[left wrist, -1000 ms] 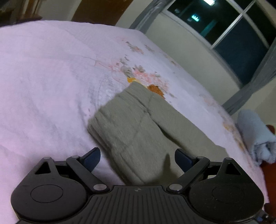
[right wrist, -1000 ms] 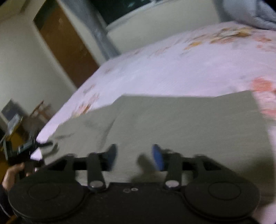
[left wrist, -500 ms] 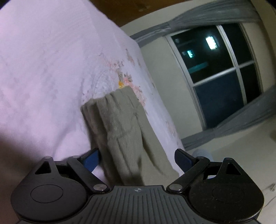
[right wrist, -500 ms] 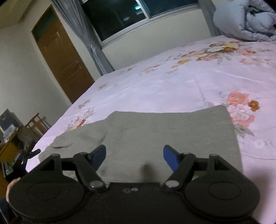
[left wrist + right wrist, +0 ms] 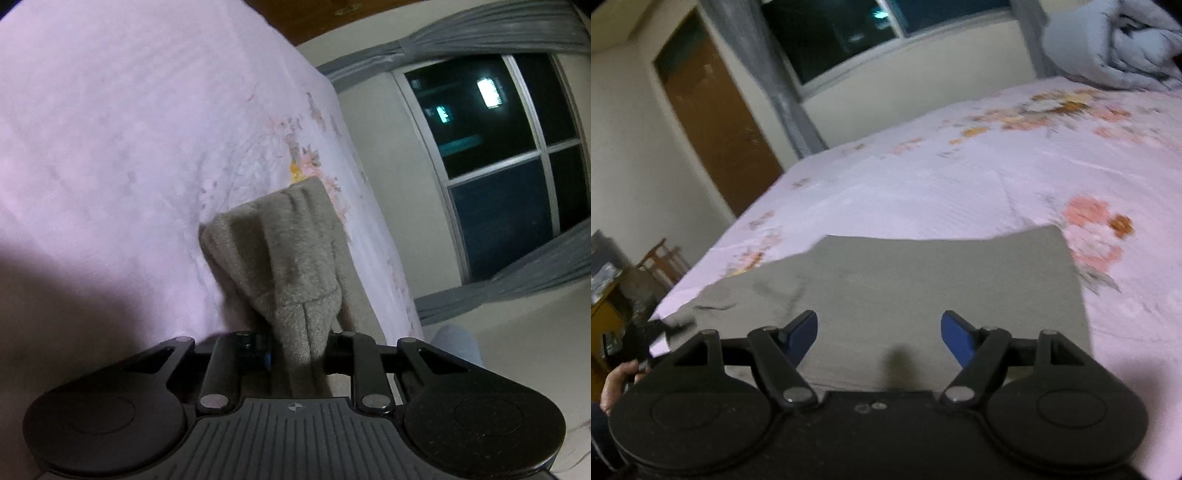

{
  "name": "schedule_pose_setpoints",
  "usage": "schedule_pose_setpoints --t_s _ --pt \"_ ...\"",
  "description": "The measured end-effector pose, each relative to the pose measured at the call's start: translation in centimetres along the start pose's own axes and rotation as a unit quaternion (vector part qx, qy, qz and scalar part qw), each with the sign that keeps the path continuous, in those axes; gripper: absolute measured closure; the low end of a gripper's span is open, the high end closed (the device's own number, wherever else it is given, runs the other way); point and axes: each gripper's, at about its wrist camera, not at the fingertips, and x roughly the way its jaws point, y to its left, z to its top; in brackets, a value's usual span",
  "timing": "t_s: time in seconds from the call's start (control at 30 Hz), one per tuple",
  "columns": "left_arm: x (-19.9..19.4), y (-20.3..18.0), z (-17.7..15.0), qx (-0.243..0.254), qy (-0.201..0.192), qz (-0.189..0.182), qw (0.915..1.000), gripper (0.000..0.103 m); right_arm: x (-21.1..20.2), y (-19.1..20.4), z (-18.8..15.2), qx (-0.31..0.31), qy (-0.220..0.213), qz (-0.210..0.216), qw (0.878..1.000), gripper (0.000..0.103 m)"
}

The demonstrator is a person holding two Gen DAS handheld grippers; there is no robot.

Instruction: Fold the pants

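One pair of grey-green pants [image 5: 923, 291] lies on the bed [image 5: 960, 184]. Left claw [image 5: 297, 354] is closing, pads pinching a bunched pants edge; right claw [image 5: 879, 332] hangs wide apart above flat cloth, gripping nothing. Bare bedspread lies beyond and beside both claws.

pink floral bedspread [image 5: 960, 177] before me, brown door [image 5: 716, 122] far left, dark window [image 5: 517, 158] with grey curtains [image 5: 775, 81], rolled blue-grey duvet [image 5: 1108, 44] far right

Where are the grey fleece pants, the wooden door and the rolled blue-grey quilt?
Grey fleece pants [image 5: 295, 258], left wrist view, bunched fabric.
Wooden door [image 5: 720, 125], right wrist view, door panel.
Rolled blue-grey quilt [image 5: 1108, 48], right wrist view, its middle.
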Motion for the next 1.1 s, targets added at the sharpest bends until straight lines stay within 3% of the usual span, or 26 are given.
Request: schedule_pose_setpoints --t_s 0.07,0.13,0.2,0.27,0.37,0.47,0.57,0.63,0.73,0.8,0.87,0.9,0.97,1.0,1.03,1.1 --pt "0.2 -0.8 0.2 0.030 0.011 0.009 0.9995 0.077 -0.6 -0.7 -0.1 0.015 -0.007 0.003 1.000 0.036" --pt "1.3 -0.8 1.6 0.018 0.025 0.010 0.9995 0.074 -1.4 -1.0 -0.1 0.017 -0.015 0.006 1.000 0.036" --pt "1.6 -1.9 2.1 0.045 0.022 0.034 0.9982 0.083 -2.1 -1.5 -0.1 0.017 -0.017 0.004 1.000 0.036" --pt "1.1 -4.0 1.6 0.093 0.003 0.044 0.9947 0.085 -3.1 -2.1 0.0 0.022 -0.023 0.003 0.999 0.036" --pt "-0.1 -7.6 0.6 0.182 -0.022 0.067 0.9807 0.086 -4.9 -3.6 0.3 0.035 -0.044 -0.003 0.998 0.036" --pt "-0.8 -12.7 -0.8 0.291 -0.027 0.064 0.9542 0.086 -6.3 -5.7 0.5 0.066 -0.057 -0.007 0.996 0.036" --pt "-0.6 -19.5 -3.6 0.402 -0.028 0.033 0.9144 0.086 -7.7 -7.7 0.5 0.087 -0.073 -0.015 0.993 0.035" --pt "-0.2 -24.2 -6.4 0.476 -0.022 0.010 0.8794 0.086 -8.7 -8.9 0.5 0.099 -0.086 -0.023 0.991 0.035" --pt "1.1 -30.0 -12.5 0.575 0.006 -0.023 0.8176 0.086 -10.4 -10.8 0.5 0.123 -0.107 -0.026 0.986 0.035" --pt "2.3 -32.6 -17.6 0.614 0.042 -0.058 0.7860 0.086 -11.6 -12.2 0.4 0.133 -0.122 -0.034 0.983 0.035" --pt "3.6 -33.8 -22.3 0.630 0.084 -0.083 0.7677 0.086 -12.7 -13.6 0.2 0.146 -0.132 -0.044 0.979 0.035" --pt "4.9 -34.1 -25.5 0.647 0.111 -0.088 0.7496 0.086 -13.1 -14.1 0.2 0.150 -0.136 -0.050 0.978 0.035" --pt "6.5 -33.6 -30.7 0.668 0.147 -0.084 0.7249 0.086 -13.9 -15.1 0.0 0.158 -0.143 -0.067 0.975 0.035" --pt "7.6 -32.9 -33.5 0.683 0.167 -0.074 0.7077 0.086 -14.2 -15.5 -0.1 0.163 -0.147 -0.073 0.973 0.035" --pt "7.1 -32.6 -36.2 0.704 0.170 -0.059 0.6871 0.086 -14.5 -16.0 -0.2 0.169 -0.149 -0.076 0.971 0.035" --pt "6.5 -31.4 -39.3 0.746 0.128 -0.038 0.6519 0.086 -15.0 -16.8 -0.3 0.175 -0.149 -0.081 0.970 0.035"
